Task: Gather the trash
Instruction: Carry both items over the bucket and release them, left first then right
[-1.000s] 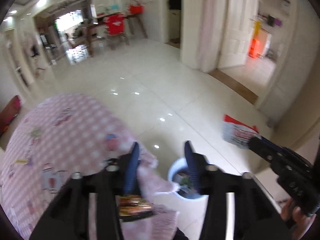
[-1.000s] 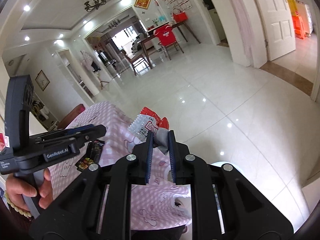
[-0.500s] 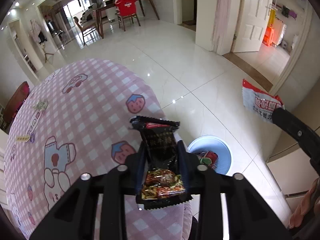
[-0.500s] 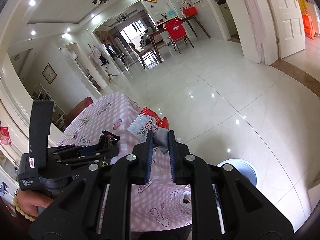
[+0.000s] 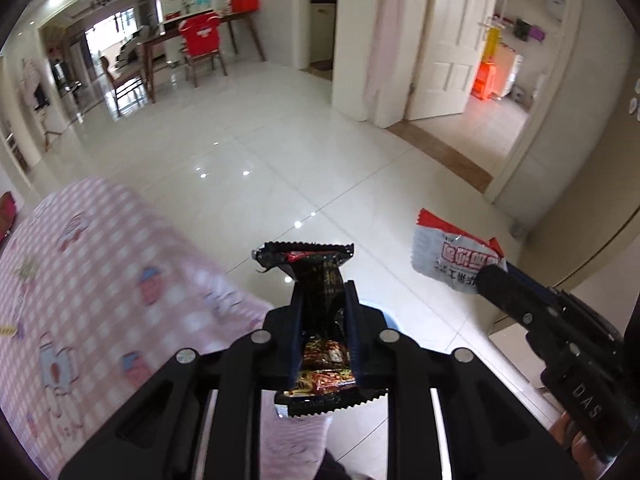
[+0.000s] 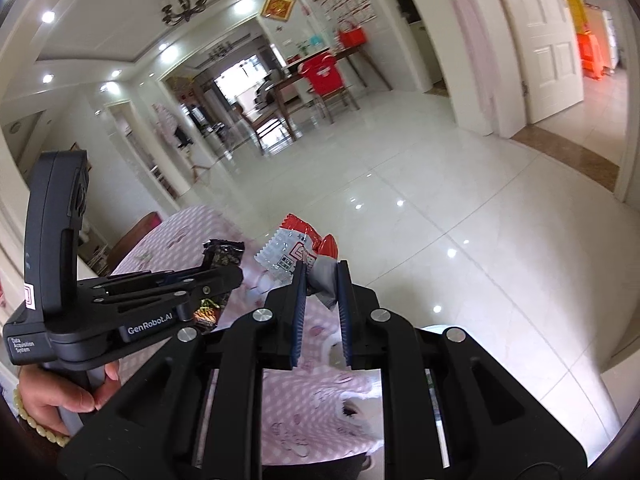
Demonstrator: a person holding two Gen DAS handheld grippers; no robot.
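Note:
My left gripper [image 5: 323, 292] is shut on a black snack wrapper [image 5: 316, 280] and holds it in the air past the table edge. The wrapper also shows in the right wrist view [image 6: 222, 254]. My right gripper [image 6: 321, 270] is shut on a red and white wrapper [image 6: 294, 246], seen from the left wrist view [image 5: 452, 258] to the right of the left gripper. The rim of a light blue bin [image 5: 390, 322] peeks out behind the left gripper's frame; most of it is hidden.
A table with a pink checked cloth [image 5: 80, 280] lies to the left. Glossy white floor tiles [image 5: 320, 160] spread ahead. A dining table with chairs [image 5: 192, 52] stands far back. A white door [image 5: 444, 40] is open at the right.
My left gripper closed on the black wrapper on the table, then lifted it and swung right, off the cloth toward the bin. My right gripper kept holding its wrapper.

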